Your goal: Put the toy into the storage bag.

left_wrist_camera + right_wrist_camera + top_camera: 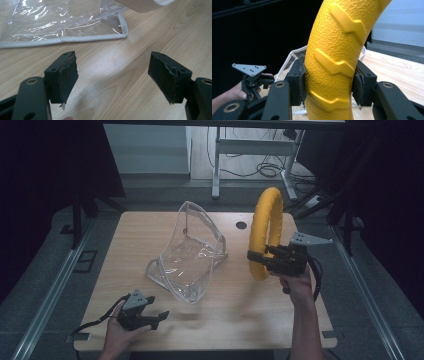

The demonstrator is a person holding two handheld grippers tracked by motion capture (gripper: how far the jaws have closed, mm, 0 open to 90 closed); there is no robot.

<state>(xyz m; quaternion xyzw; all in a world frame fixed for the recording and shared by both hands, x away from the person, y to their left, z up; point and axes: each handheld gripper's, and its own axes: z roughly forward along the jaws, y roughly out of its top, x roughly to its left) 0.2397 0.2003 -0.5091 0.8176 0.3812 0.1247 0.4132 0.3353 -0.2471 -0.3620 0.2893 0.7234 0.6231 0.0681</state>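
A thick yellow ring (265, 227) with a rough skin and raised zigzag ridges stands upright above the right half of the table. My right gripper (256, 259) is shut on its lower part, and in the right gripper view both pads press the yellow ring (335, 60) from either side. A clear plastic bag (189, 252) with grey edging lies open in the middle of the table. My left gripper (159, 316) rests low near the front left edge, open, nothing between its pads (67, 75). The bag's hemmed corner (120, 35) lies just ahead of it.
The wooden table (150, 227) has a small round hole (241, 225) at the back, near the ring. Beyond it stand a white desk frame (250, 147) and loose cables on the floor. Dark curtains close both sides.
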